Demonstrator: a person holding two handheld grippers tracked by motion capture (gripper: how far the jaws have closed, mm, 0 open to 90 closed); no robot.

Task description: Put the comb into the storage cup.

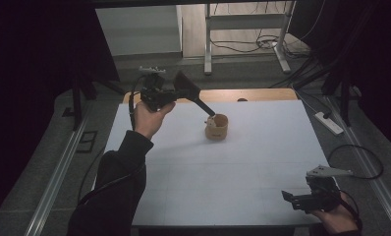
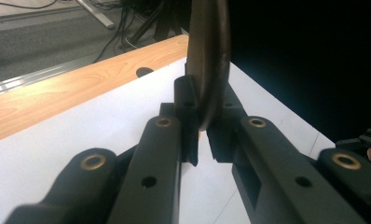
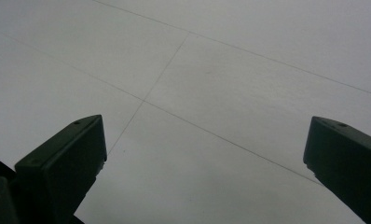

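Note:
My left gripper (image 1: 177, 93) is raised over the table's far left and is shut on the wide end of a dark brown spatula (image 1: 189, 88). The spatula's thin handle slants down to the right, and its tip meets the rim of a tan wooden cup (image 1: 217, 129) standing on the white table (image 1: 233, 167). In the left gripper view the flat, curved blade (image 2: 209, 56) stands edge-on, clamped between the black jaws of the left gripper (image 2: 201, 140). My right gripper (image 1: 290, 197) rests low at the near right corner, open, and the right gripper (image 3: 204, 154) has only bare white tabletop between its fingers.
A wooden strip (image 1: 252, 94) with a small hole runs along the table's far edge. On the floor to the right lie a white power strip (image 1: 329, 123) and looped cables (image 1: 360, 162). Metal frame legs (image 1: 208, 44) stand beyond the table.

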